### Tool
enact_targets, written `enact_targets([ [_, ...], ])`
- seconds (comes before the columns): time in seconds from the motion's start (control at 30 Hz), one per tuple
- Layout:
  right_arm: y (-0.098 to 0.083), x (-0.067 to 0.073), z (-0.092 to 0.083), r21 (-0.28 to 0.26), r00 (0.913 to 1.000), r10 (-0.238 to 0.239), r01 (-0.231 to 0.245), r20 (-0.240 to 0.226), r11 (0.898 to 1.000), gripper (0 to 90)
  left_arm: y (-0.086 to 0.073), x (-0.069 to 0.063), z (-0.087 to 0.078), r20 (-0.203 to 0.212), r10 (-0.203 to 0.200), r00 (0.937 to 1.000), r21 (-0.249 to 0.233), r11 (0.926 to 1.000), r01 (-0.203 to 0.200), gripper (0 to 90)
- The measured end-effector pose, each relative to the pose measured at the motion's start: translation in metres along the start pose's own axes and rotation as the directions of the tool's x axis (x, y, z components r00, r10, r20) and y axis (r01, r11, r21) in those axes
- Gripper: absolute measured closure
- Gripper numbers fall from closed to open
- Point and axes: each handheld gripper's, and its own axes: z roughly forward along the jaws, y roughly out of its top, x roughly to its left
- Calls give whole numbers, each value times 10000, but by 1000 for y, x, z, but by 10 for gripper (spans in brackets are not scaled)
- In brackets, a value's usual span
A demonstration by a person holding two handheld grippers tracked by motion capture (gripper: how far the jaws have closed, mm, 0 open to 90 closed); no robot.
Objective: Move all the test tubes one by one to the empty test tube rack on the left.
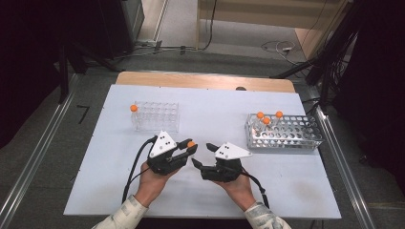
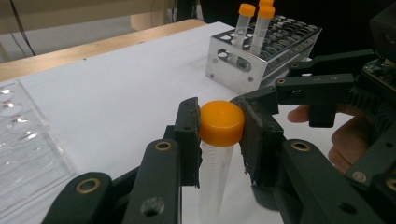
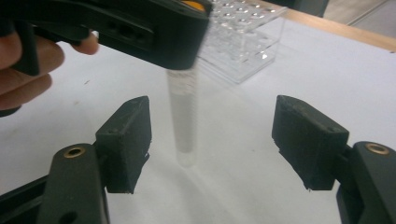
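My left gripper point(image 1: 191, 148) is shut on a clear tube with an orange cap point(image 2: 221, 122), held upright by the cap above the white table. In the right gripper view the tube's clear body point(image 3: 183, 112) hangs down between the wide-apart jaws of my right gripper point(image 3: 212, 140), touching neither. My right gripper point(image 1: 203, 155) is open, just right of the left one. A clear plastic rack point(image 1: 156, 116) at the back left holds one orange-capped tube point(image 1: 133, 109). A metal rack point(image 1: 283, 132) at the right holds three orange-capped tubes point(image 1: 266, 120).
The white board point(image 1: 119, 191) lies on a wooden table whose far edge point(image 1: 205, 80) shows behind it. Metal rails point(image 1: 28, 167) run along both sides. Cables lie on the floor beyond the table.
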Motion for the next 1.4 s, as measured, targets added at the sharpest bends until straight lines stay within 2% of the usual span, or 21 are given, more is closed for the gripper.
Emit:
enact_targets([
  [0.1,0,-5,-4,-76,9997,141,-139,192,9999,209,1,5,-2,-31,-148,9999,35,9999,148,704],
  [0.2,-1,-12,-6,312,9981,291,-308,550,9990,161,1,8,-3,-82,-274,9996,-15,9996,274,704],
  [0.37,-3,-19,-12,312,9914,568,-608,1175,9977,121,2,12,-5,-191,-315,9993,-27,9995,315,704],
  [0.47,-2,-24,-14,312,9877,790,-839,1347,9960,120,3,14,-6,-247,-351,9991,-22,9994,350,704],
  [0.6,-3,-25,-14,353,9863,845,-903,1413,9953,118,6,18,-10,-348,-377,9987,-88,9993,374,704],
  [0.77,-3,-26,-16,267,9881,849,-890,1283,9957,130,12,28,-15,-498,-683,9964,-364,9971,666,704],
  [0.87,-3,-26,-17,150,9880,913,-939,1248,9955,134,16,34,-20,-684,-741,9949,-459,9964,710,704],
  [0.97,-3,-26,-17,131,9884,899,-922,1227,9957,138,19,41,-24,-898,-853,9923,-520,9954,809,704],
  [1.4,-3,-27,-17,113,9889,907,-927,1177,9956,147,33,67,-34,-1723,-894,9810,-549,9952,810,704],
])
